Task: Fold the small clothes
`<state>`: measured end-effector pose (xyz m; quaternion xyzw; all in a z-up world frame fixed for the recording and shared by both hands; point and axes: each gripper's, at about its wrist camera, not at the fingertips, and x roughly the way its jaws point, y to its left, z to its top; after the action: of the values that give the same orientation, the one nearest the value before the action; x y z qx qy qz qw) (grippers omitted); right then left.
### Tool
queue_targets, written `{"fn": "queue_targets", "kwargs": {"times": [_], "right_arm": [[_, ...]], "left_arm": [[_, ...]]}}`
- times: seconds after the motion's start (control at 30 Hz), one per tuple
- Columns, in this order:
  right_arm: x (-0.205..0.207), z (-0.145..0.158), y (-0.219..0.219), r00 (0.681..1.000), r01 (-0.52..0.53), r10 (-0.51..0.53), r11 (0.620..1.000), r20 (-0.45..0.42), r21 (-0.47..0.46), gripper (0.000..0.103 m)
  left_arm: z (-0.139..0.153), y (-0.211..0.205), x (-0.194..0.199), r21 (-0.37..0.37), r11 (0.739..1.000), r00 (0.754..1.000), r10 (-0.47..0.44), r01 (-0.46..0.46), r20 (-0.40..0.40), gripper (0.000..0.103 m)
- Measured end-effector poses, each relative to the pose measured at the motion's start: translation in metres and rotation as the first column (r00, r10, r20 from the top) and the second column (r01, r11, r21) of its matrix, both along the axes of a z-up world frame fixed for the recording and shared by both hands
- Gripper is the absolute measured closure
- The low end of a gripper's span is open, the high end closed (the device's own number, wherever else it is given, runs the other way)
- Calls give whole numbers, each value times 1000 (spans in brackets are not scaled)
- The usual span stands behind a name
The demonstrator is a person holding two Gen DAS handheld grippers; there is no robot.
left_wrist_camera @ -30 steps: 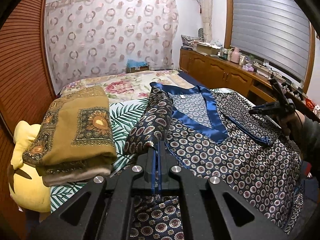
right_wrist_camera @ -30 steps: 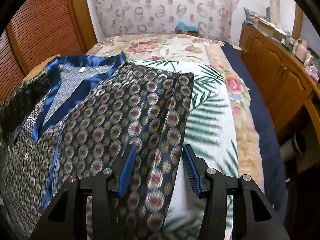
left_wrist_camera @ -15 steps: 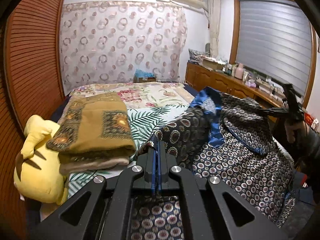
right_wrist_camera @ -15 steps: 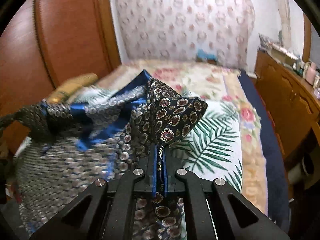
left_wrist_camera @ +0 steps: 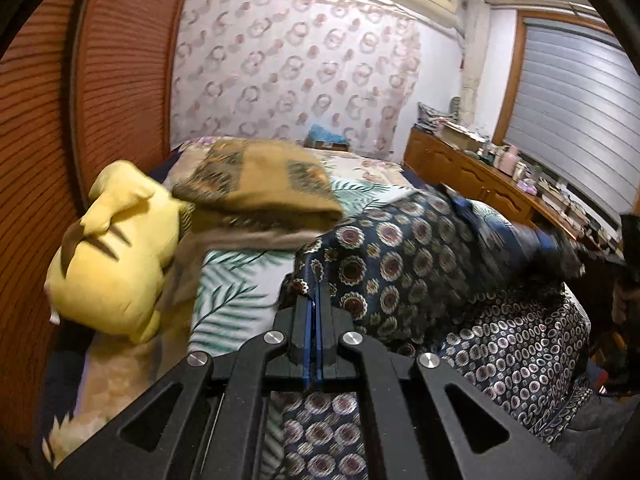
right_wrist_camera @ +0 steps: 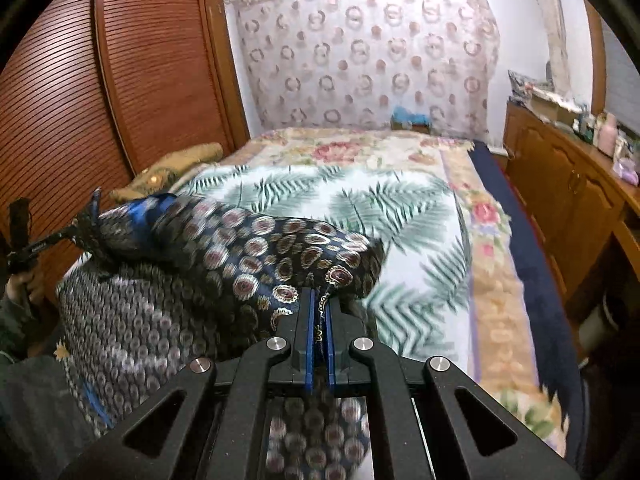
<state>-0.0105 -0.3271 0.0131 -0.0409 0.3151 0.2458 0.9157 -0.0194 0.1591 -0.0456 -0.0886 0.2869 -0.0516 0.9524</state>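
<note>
Right bed half (right_wrist_camera: 420,216) free — folded blanket (left_wrist_camera: 256,188), yellow plush (left_wrist_camera: 116,260) crowd left.

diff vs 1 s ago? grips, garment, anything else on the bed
The right gripper closed on the patterned garment, which lay flat a second ago. Both grippers have lifted it off the bed and bunched it. The left gripper kept its grip. The folded brown cloth and yellow plush stayed put.
</note>
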Motion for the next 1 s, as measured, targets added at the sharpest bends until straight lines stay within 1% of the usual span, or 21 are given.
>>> {"fn": "queue_targets", "kwargs": {"times": [0.1,0.2,0.27,0.33,0.4,0.47,0.5,0.53,0.57,0.6,0.63,0.67,0.73,0.77,0.8,0.83,0.87,0.9,0.97,1.0], "right_arm": [[-12,-1,-3,1000,4,-4,1000,-25,-9,99],[-28,-1,-7,999,12,-14,999,-50,-42,99],[-29,-3,-9,997,7,-10,999,-71,-36,99],[-34,-6,-7,996,2,-7,999,-89,-51,99],[-30,-7,-11,994,-1,-6,998,-107,-68,99],[-29,-6,-12,994,-2,-7,997,-111,-82,99],[-25,-4,-11,994,4,-15,995,-108,-101,99],[-27,-4,-8,995,16,-30,990,-100,-140,99],[-27,-1,-5,995,17,-33,985,-89,-173,99],[-28,3,-4,996,8,-23,985,-83,-174,99],[-28,7,-3,997,2,-15,986,-76,-169,98],[-30,14,-3,998,4,-15,986,-66,-169,97],[-33,25,-4,999,14,-21,985,-39,-175,94],[-36,27,-7,999,21,-27,984,-29,-175,89],[-36,30,-9,999,36,-40,984,-19,-177,80],[-34,35,-12,998,60,-62,982,-5,-179,75],[-37,37,-15,997,76,-78,981,-2,-179,66],[-35,39,-18,996,91,-93,981,-3,-174,60],[-33,43,-23,994,111,-112,980,2,-163,58],[-31,43,-25,992,125,-126,979,6,-164,58]], "left_arm": [[-5,3,-3,6,1000,1000,8,-8,-16,101],[-7,0,-7,27,1000,1000,9,-8,-30,101],[-8,-5,-10,51,999,999,12,-10,-38,101],[-9,-7,-13,62,998,999,17,-14,-43,101],[-13,-9,-15,74,997,998,21,-17,-54,101],[-17,-9,-14,85,996,997,15,-9,-79,100],[-19,-9,-12,94,996,996,18,-9,-90,94],[-20,-8,-11,109,994,995,29,-18,-99,90],[-21,-6,-10,123,992,994,47,-34,-103,80],[-21,-4,-10,124,991,993,55,-42,-103,72],[-21,0,-11,117,992,993,60,-48,-101,68],[-20,4,-12,109,993,993,65,-54,-96,60],[-18,12,-13,106,992,993,80,-71,-86,59],[-18,15,-12,107,991,993,86,-77,-85,56],[-17,17,-10,110,990,992,92,-83,-84,51],[-16,22,-8,115,989,991,104,-94,-79,50],[-14,25,-6,119,987,991,113,-103,-74,49],[-13,28,-4,123,986,990,121,-112,-69,49],[-8,35,1,126,984,990,133,-125,-55,48],[-5,39,4,124,984,990,137,-130,-46,46]]}}
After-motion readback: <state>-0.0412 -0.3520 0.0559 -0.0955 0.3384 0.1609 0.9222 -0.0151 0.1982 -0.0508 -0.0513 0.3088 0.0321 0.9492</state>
